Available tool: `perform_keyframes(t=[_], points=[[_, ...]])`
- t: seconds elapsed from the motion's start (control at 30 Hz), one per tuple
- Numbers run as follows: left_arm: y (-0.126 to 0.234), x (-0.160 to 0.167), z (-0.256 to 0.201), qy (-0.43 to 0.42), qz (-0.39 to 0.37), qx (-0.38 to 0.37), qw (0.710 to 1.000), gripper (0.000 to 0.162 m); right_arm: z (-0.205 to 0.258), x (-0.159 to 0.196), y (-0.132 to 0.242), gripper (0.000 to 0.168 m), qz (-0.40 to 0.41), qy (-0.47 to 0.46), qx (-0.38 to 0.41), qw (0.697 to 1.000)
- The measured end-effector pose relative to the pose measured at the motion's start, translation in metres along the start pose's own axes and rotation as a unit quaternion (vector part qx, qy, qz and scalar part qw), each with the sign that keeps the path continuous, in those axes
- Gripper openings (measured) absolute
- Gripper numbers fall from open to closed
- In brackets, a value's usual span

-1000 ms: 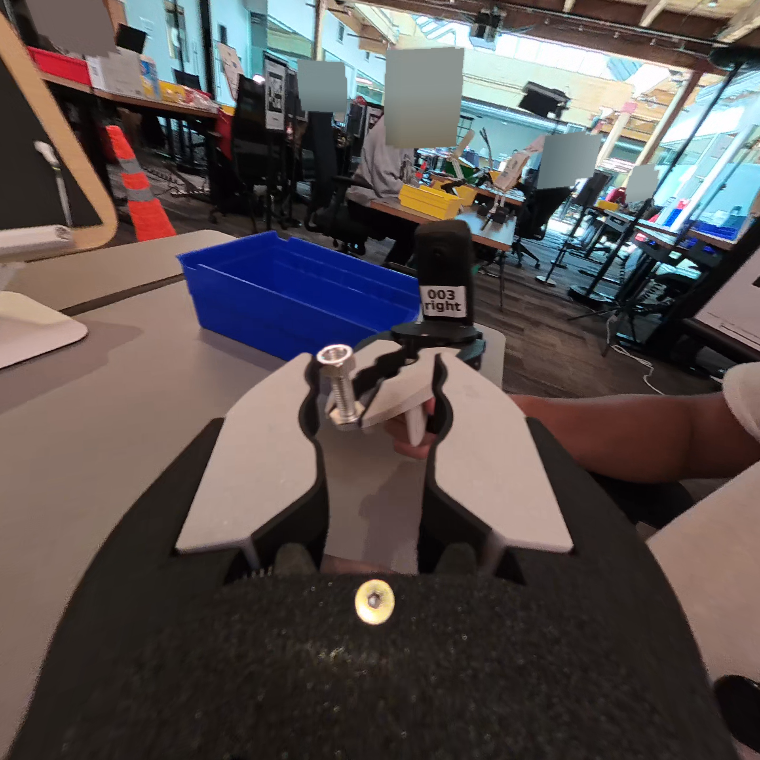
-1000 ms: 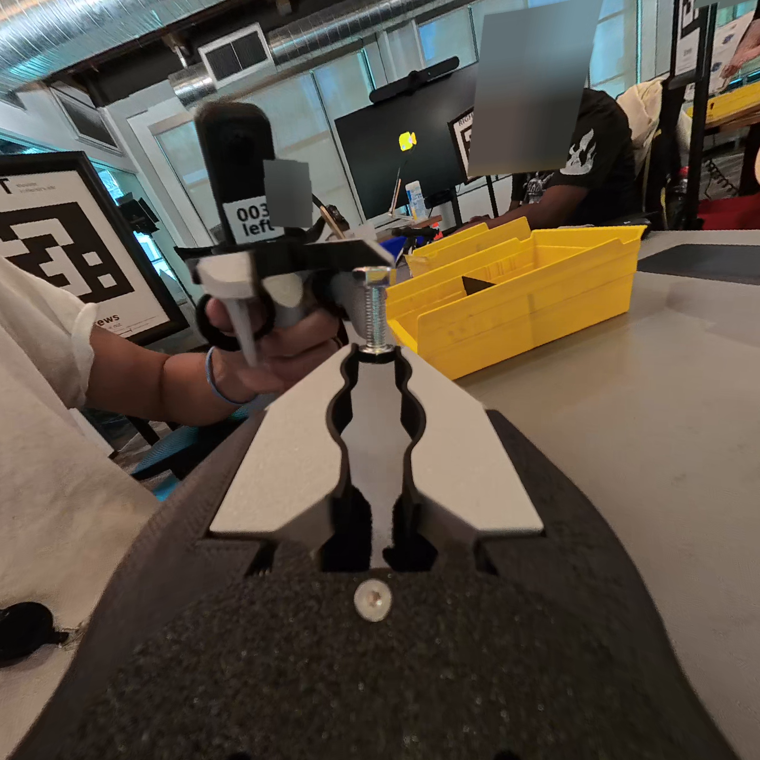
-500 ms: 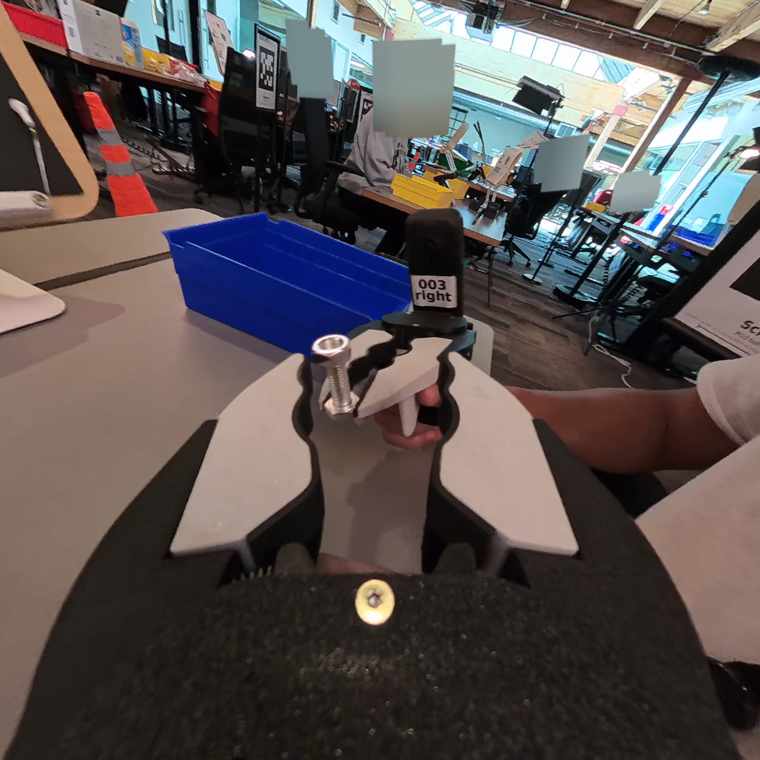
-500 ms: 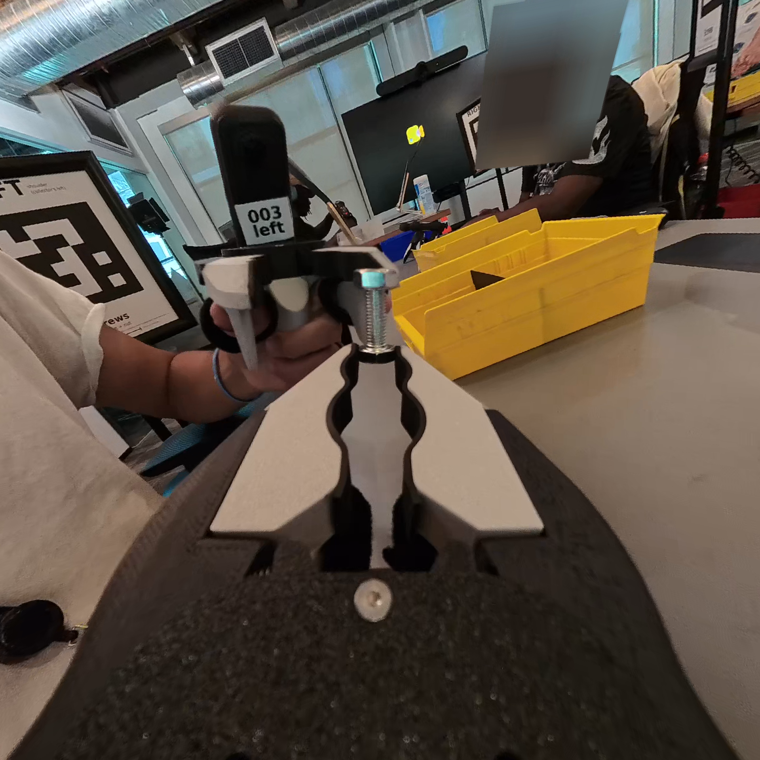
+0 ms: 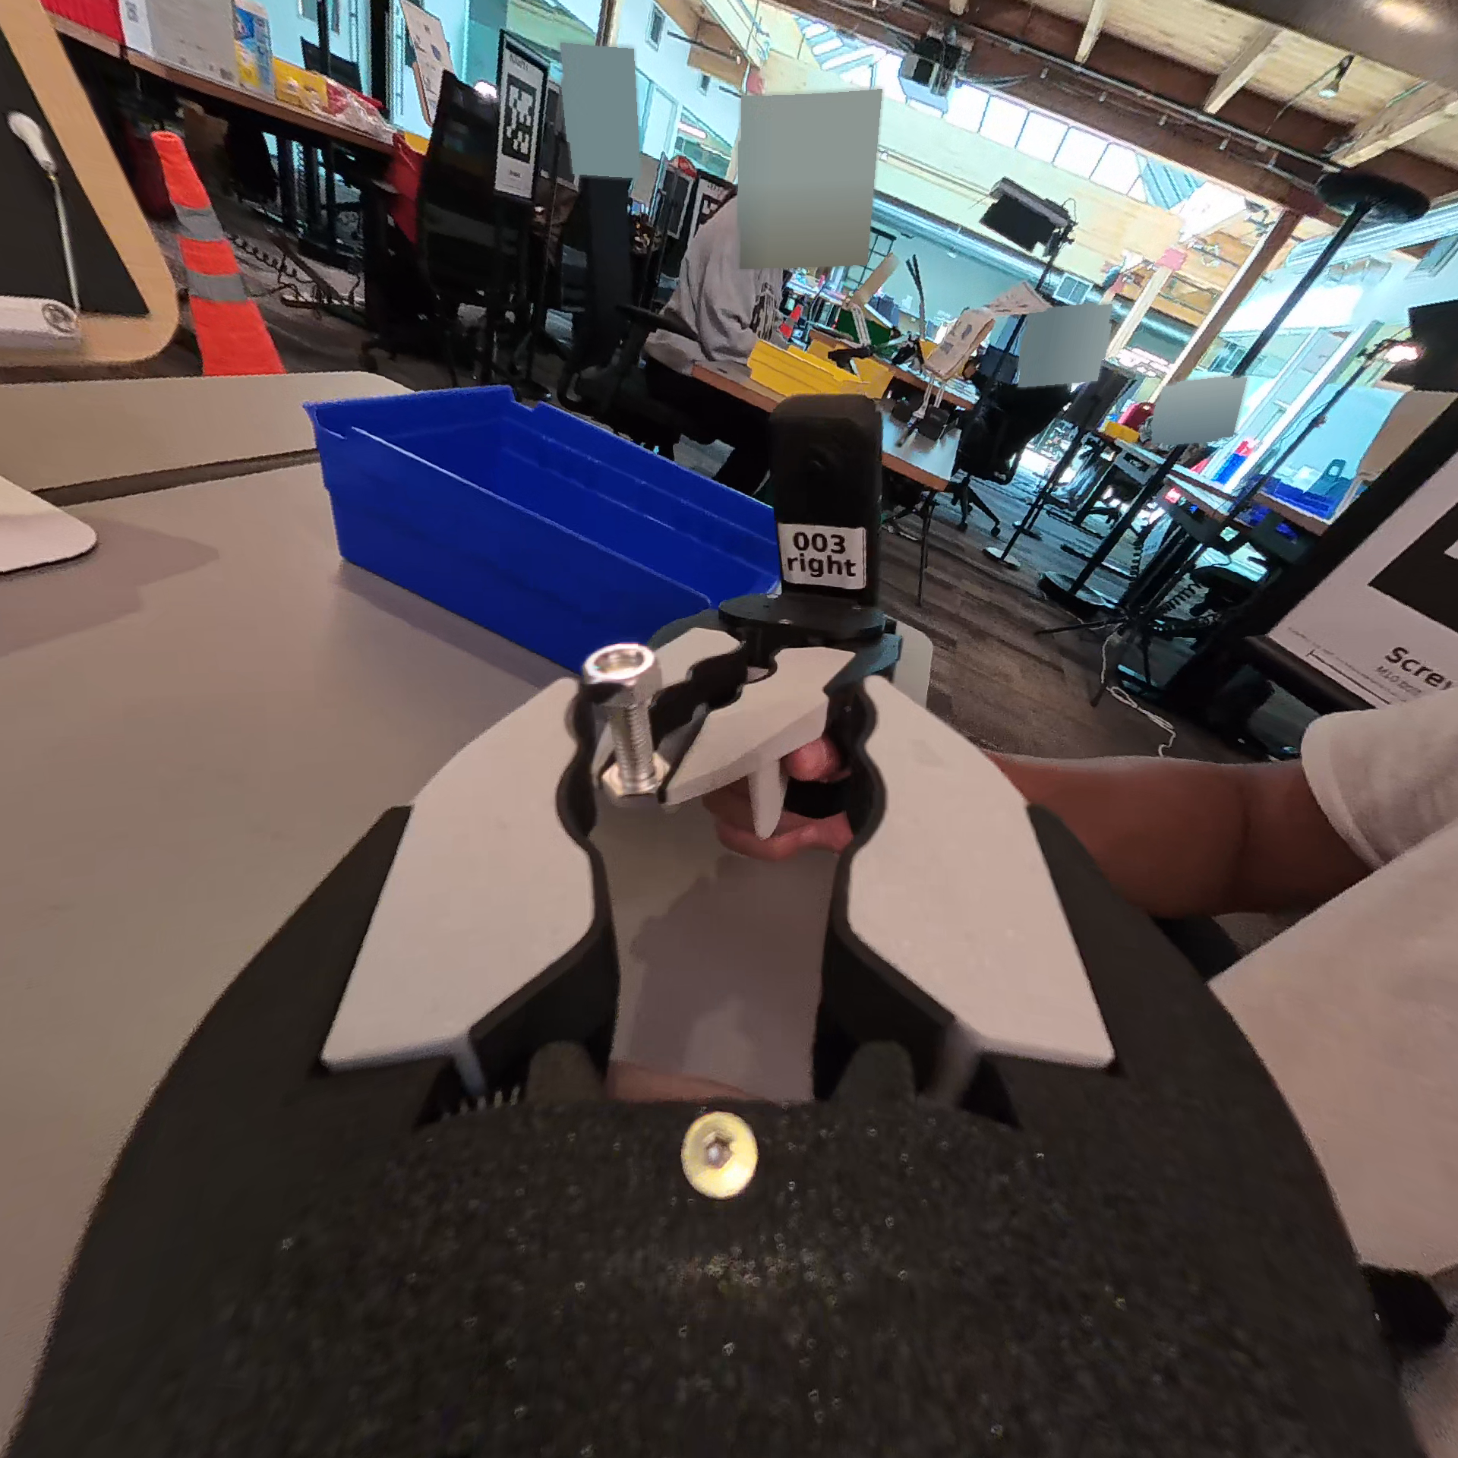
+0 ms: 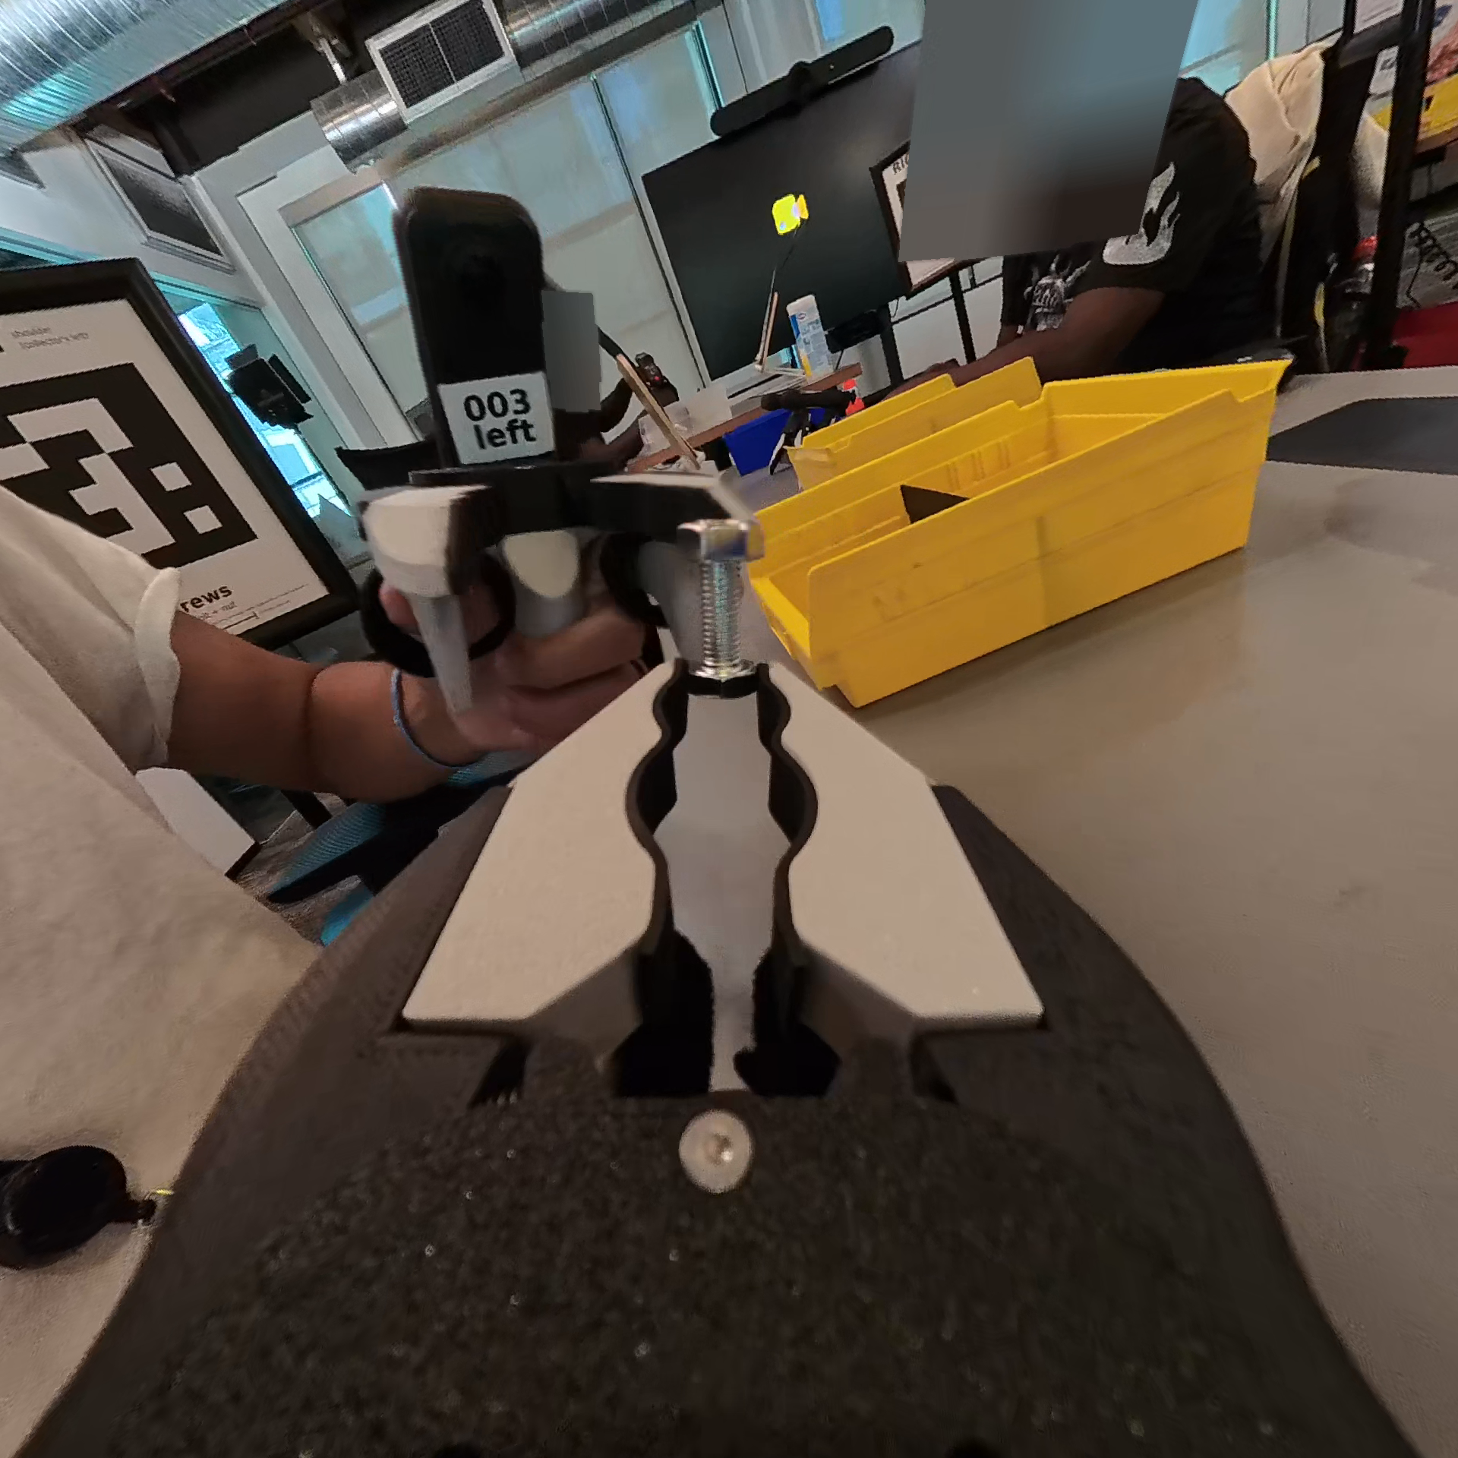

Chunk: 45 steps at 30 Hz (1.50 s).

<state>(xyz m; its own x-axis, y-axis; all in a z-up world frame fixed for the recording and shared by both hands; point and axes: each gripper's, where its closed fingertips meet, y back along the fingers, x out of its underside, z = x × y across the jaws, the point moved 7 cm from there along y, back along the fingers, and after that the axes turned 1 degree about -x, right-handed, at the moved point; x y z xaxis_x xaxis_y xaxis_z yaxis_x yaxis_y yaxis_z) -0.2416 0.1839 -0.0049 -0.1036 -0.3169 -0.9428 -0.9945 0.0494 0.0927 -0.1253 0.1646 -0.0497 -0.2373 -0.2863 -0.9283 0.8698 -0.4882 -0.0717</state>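
Observation:
A silver bolt (image 6: 719, 607) stands upright, head up, with a nut on its lower end. My right gripper (image 6: 719, 682) is shut on that nut and holds the bolt above the grey table (image 6: 1183, 789). My left gripper (image 5: 726, 710) is open, its fingers wide apart, and holds nothing. In the left wrist view the bolt (image 5: 627, 726) stands right against the tip of the left-hand finger (image 5: 489, 868), and the right gripper (image 5: 663, 777) reaches in between the fingers. In the right wrist view the left gripper (image 6: 552, 521) faces me, one finger beside the bolt's head.
A blue bin (image 5: 536, 521) stands on the table beyond the grippers in the left wrist view. A yellow bin (image 6: 1026, 544) with dividers stands on the table to the right. An orange cone (image 5: 213, 268), a framed patterned board (image 6: 118, 473) and people at desks are farther off. The grippers are tip to tip, or close to it.
The left gripper has come slightly nearer the bolt and looks larger in the right wrist view. The right gripper still grips the nut; the left stays open.

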Motion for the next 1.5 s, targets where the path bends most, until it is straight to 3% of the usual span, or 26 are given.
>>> perform_keyframes(t=[0.1,0.23,0.5,0.63,0.73,1.03,1.33,1.5], points=[[-0.016,-0.001,0.000,-0.007,0.012,0.011,1.000,0.068,0.004,0.000,-0.004,0.017,-0.001,0.001,-0.011,1.000],[-0.029,0.000,0.006,-0.007,0.034,0.028,0.999,0.064,0.009,-0.002,-0.006,0.016,-0.007,-0.002,-0.021,1.000],[0.004,0.006,0.007,-0.009,0.006,-0.027,1.000,0.062,-0.005,0.002,-0.001,0.017,0.004,-0.012,0.001,1.000],[-0.018,0.005,0.004,-0.012,0.023,-0.007,1.000,0.069,0.001,0.003,-0.008,0.017,0.006,-0.010,-0.011,1.000],[-0.029,0.003,0.009,-0.008,0.033,0.009,0.999,0.065,0.005,0.002,-0.011,0.017,0.005,-0.005,-0.018,1.000],[0.013,0.008,0.012,-0.029,-0.005,-0.009,1.000,0.059,-0.004,0.005,-0.007,0.017,0.012,-0.017,-0.008,1.000],[-0.020,0.007,0.012,-0.016,0.010,0.062,0.998,0.060,0.006,0.005,-0.015,0.017,0.011,-0.015,-0.029,0.999],[0.006,0.003,0.023,-0.017,-0.009,0.016,1.000,0.059,-0.003,0.004,-0.006,0.017,0.008,-0.021,-0.006,1.000]])
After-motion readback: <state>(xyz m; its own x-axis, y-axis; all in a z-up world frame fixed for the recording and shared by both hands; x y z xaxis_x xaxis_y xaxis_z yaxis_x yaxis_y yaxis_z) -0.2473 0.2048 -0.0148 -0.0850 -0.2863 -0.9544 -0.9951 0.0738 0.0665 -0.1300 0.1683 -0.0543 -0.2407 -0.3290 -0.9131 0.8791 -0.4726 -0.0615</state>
